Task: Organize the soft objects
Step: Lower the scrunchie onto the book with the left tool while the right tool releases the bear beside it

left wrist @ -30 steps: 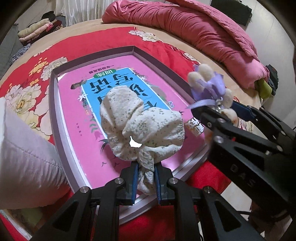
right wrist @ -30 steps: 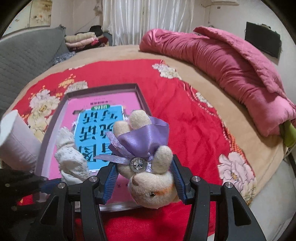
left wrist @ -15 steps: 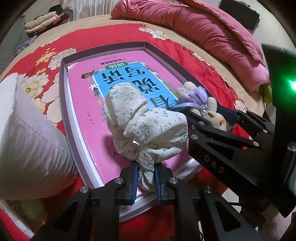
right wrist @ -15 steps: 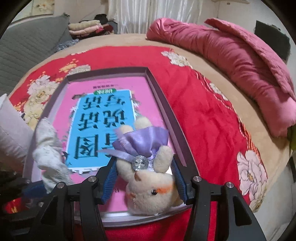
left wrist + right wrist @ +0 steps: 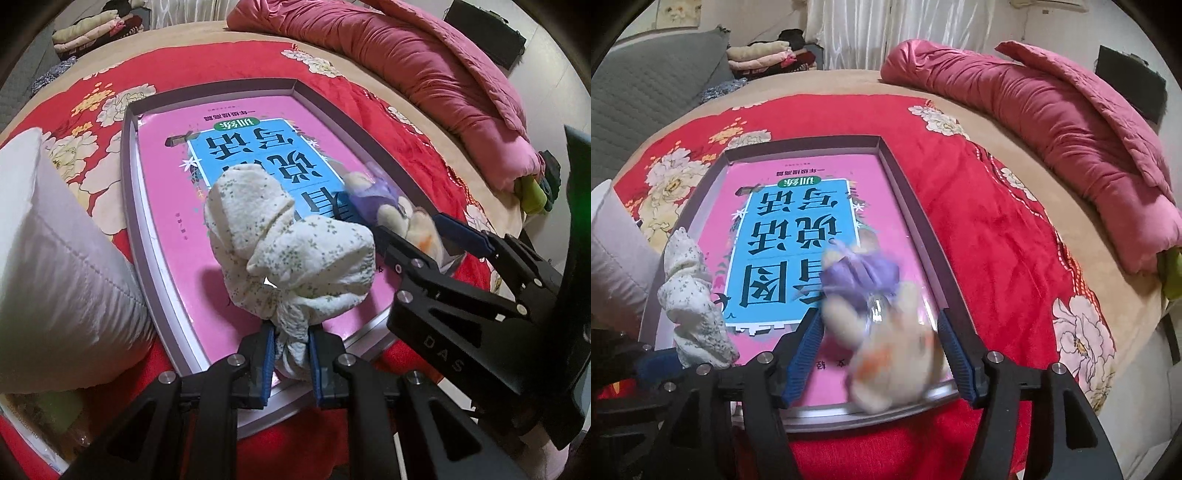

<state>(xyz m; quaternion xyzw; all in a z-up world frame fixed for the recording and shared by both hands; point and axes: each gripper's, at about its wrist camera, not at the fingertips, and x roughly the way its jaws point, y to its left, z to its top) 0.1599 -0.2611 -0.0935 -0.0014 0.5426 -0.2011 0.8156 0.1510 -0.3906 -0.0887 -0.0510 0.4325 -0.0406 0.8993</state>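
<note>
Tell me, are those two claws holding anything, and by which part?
The left gripper pinches the cloth bundle by its gathered tail. The right gripper is opening; the blurred plush bunny sits between its jaws, seemingly released.

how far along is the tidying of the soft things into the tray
Nearly done, not finished. The right gripper is opening, and the blurred plush bunny between its pads is dropping into the tray. The left gripper grips the floral cloth bundle over the tray. Left: releasing the bundle. Nothing rests settled inside yet.
</note>
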